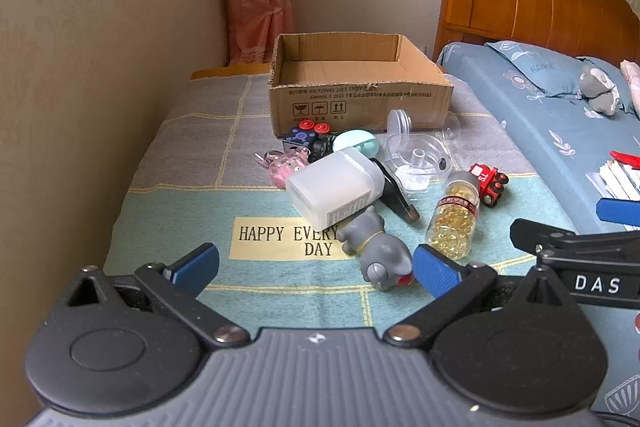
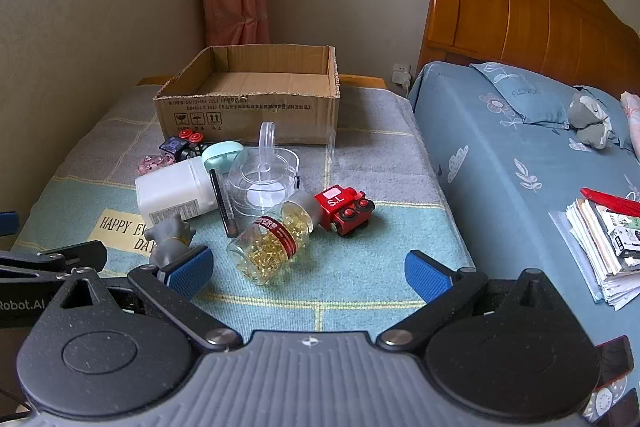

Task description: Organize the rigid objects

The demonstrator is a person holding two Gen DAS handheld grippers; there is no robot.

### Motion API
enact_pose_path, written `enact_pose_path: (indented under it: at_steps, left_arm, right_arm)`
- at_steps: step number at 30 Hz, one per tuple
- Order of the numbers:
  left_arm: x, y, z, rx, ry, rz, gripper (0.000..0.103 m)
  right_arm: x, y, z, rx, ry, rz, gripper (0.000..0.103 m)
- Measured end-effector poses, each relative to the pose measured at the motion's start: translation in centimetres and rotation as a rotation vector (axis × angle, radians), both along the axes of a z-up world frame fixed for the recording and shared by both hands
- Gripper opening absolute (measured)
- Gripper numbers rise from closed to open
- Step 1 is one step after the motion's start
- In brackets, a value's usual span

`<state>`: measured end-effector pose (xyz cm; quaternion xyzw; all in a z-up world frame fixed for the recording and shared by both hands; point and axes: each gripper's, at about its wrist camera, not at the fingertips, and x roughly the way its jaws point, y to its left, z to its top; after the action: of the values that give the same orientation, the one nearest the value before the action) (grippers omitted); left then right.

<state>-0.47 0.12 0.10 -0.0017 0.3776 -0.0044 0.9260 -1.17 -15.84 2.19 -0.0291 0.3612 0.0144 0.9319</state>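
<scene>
Left wrist view shows the left gripper (image 1: 316, 269) with its fingers (image 1: 196, 267) spread and empty above a checked cloth (image 1: 160, 211), the grey toy figure (image 1: 376, 251) lying just ahead of them. Right wrist view shows the right gripper (image 2: 308, 273) likewise spread and empty, the jar of yellow capsules (image 2: 276, 243) lying on its side ahead, the red toy train (image 2: 346, 211) just behind it. Beyond the clutter, the cardboard box (image 2: 248, 115) stands open.
</scene>
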Motion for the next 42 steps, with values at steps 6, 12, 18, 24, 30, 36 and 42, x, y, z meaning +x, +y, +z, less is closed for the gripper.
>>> enact_pose_path:
  at_steps: [6,12,18,24,30,36,42]
  left_arm:
    - [0.06,0.02,-0.02,-0.002,0.0,-0.001,0.102]
    - [0.07,-0.04,0.01,-0.003,0.0,-0.003,0.102]
    - [0.08,-0.18,0.06,-0.002,-0.004,-0.006,0.102]
    - [0.03,-0.23,0.04,-0.002,-0.005,-0.006,0.102]
    - [0.03,-0.27,0.06,-0.003,-0.006,-0.008,0.102]
    - [0.04,-0.3,0.08,-0.003,-0.006,-0.008,0.102]
    - [0.06,-0.33,0.08,-0.003,-0.005,-0.008,0.102]
  right_arm:
    - [-0.03,-0.09,0.01,0.001,-0.002,0.001,0.103]
    - [0.02,-0.17,0.05,0.002,-0.003,-0.001,0.103]
    - [0.0,-0.17,0.06,0.001,-0.004,-0.002,0.103]
    - [-0.01,-0.2,0.11,-0.003,-0.005,-0.004,0.103]
    - [-0.05,-0.06,0.09,-0.007,-0.009,-0.006,0.103]
    - [-0.04,-0.14,0.14,-0.007,-0.009,-0.006,0.103]
    - [-0.03,-0.16,0.17,-0.009,-0.008,-0.005,0.103]
